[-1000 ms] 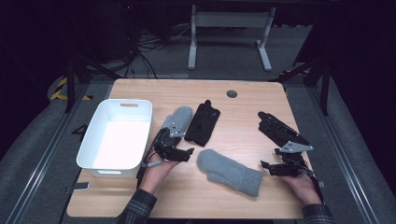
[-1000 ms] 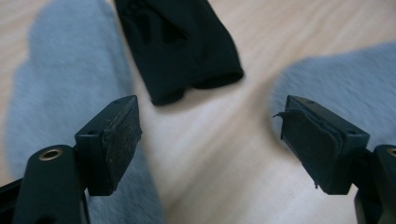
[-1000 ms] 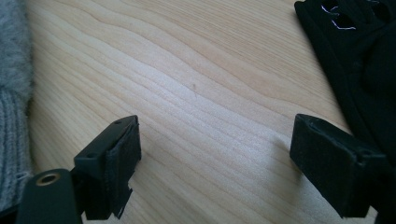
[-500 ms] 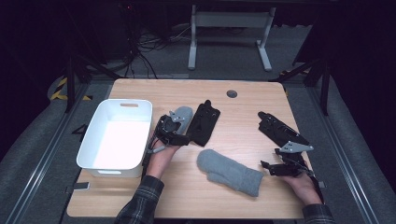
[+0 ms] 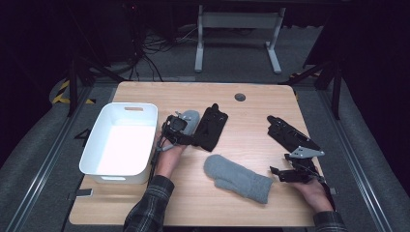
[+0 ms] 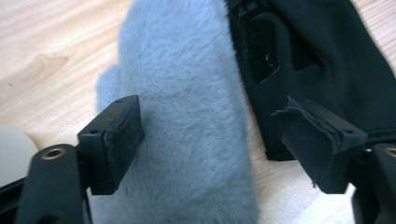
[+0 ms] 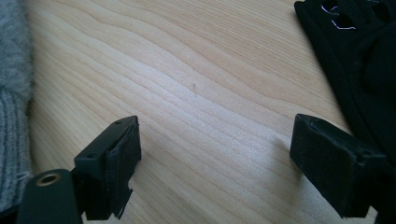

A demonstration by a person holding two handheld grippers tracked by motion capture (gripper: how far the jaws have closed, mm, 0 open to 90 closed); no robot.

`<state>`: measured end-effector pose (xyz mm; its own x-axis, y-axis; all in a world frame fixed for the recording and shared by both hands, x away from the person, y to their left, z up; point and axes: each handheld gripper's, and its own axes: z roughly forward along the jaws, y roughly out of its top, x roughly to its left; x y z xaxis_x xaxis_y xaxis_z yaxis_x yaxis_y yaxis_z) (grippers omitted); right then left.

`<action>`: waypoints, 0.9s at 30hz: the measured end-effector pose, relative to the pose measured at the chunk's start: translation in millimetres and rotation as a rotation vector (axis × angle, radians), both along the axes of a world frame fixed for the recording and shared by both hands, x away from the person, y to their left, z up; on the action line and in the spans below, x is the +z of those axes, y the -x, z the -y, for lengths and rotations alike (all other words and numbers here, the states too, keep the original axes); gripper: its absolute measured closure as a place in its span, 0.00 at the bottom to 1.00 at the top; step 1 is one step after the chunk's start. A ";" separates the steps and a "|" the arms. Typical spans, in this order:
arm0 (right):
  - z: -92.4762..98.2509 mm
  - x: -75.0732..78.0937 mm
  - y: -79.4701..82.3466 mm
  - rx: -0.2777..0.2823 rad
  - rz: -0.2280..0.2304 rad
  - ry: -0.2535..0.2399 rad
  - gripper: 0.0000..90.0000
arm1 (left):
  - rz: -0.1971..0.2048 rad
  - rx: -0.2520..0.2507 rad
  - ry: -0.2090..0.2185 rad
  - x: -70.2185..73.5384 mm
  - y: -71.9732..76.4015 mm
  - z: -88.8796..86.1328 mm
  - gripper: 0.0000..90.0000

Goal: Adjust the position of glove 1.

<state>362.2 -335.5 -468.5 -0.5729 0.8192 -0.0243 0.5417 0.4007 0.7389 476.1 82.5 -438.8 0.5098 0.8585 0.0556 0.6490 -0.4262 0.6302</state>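
Note:
A grey fuzzy mitten lies beside a black glove at the table's middle left. My left gripper hangs low over this mitten. In the left gripper view the mitten runs up between the pads, the black glove lies behind the right pad, and the jaws have just been closing a little while still standing open. A second grey mitten lies near the front. To its right my right gripper is open over bare wood, with another black glove beyond it.
A white bin stands at the table's left, close to my left hand. A round cable hole sits near the far edge. Dark floor, cables and a stand's legs lie beyond the table.
My left hand has moved away from me and slightly right, from beside the bin's front corner up onto the small grey mitten. The right hand has stayed put.

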 end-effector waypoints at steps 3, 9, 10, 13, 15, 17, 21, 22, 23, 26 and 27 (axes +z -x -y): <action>0.1 0.0 0.0 0.001 -0.001 -0.001 0.19 | -0.012 0.012 -0.009 -3.8 -2.5 -0.6 0.35; 0.1 0.0 0.0 0.001 -0.001 -0.001 0.19 | -0.016 0.035 -0.025 -4.7 -2.8 -3.7 0.65; 0.1 0.0 0.0 0.000 0.000 0.000 0.19 | -0.015 0.039 -0.024 -4.8 -2.6 -4.1 0.70; 0.1 0.0 0.0 0.001 0.000 -0.001 0.19 | -0.009 0.049 -0.016 -3.4 -1.2 -4.2 0.83; 0.1 0.0 0.0 0.001 -0.001 -0.001 0.19 | -0.010 0.051 -0.016 -0.7 0.1 -4.4 0.87; 0.1 0.0 0.0 0.001 0.000 -0.001 0.19 | -0.001 0.063 -0.004 2.5 2.5 -3.4 0.89; 0.1 0.0 0.0 0.000 0.000 -0.001 0.19 | 0.022 0.049 0.034 13.1 9.1 -1.2 0.90; 0.1 0.0 0.0 0.000 0.000 0.000 0.19 | 0.028 0.047 0.032 15.8 10.9 -0.6 0.90; 0.1 0.0 0.0 0.001 0.000 0.000 0.19 | 0.029 0.044 0.034 18.5 12.6 -0.6 0.90; 0.1 0.0 0.0 0.001 0.000 -0.001 0.19 | 0.032 0.020 0.042 26.6 18.6 -1.1 0.90; 0.1 0.0 0.0 0.001 0.000 -0.001 0.19 | 0.023 0.010 0.045 29.5 21.3 -0.7 0.90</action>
